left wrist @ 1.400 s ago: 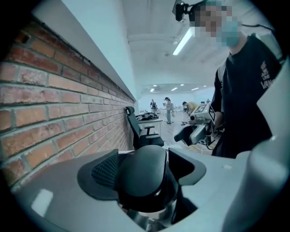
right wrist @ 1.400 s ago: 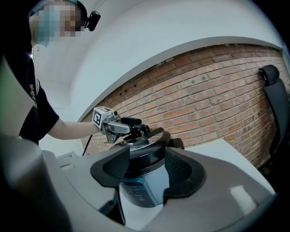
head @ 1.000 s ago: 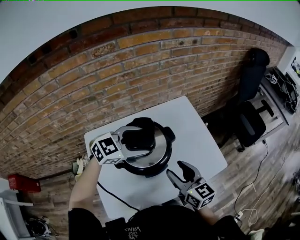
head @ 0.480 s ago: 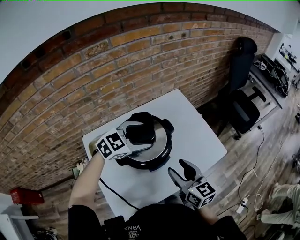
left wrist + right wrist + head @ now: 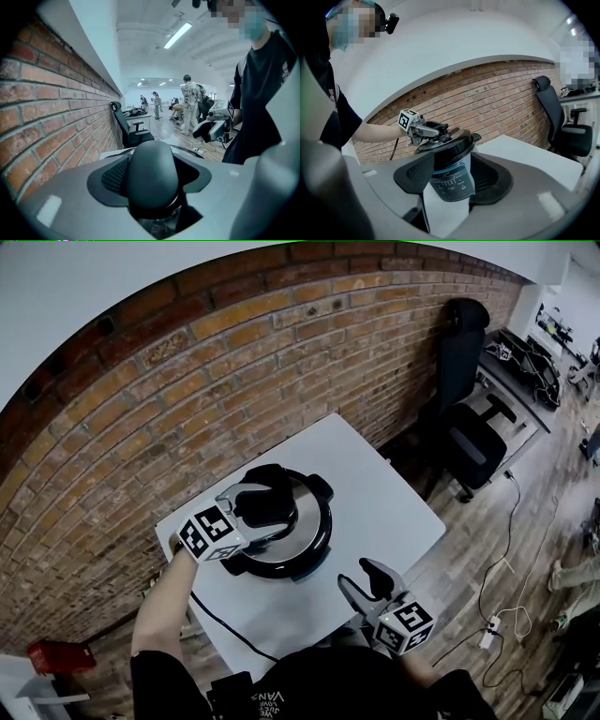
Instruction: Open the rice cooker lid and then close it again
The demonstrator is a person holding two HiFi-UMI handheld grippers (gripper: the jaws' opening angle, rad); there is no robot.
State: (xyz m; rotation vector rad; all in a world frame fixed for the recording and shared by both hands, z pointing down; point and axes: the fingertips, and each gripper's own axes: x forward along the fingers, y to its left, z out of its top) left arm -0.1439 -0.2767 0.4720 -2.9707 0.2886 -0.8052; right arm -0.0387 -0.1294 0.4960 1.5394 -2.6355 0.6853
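A black and silver rice cooker (image 5: 298,542) stands with its lid down on the white table (image 5: 375,484). My left gripper (image 5: 267,513) reaches over the lid from the left. Its jaws straddle the black lid handle (image 5: 151,164) and are closing; one pad looks close against the handle, and a dark gap shows at the other. My right gripper (image 5: 360,575) hovers open and empty above the table's front edge. It points at the cooker's front panel (image 5: 451,180), some way short of it.
A brick wall (image 5: 187,381) runs behind the table. A black cable (image 5: 220,620) trails off the table's front left. A black office chair (image 5: 469,442) and a desk stand to the right. Several people stand far off in the left gripper view.
The head view has swung, so the table sits lower and further left. The left gripper stays over the lid handle. The right gripper has edged a little along the table front.
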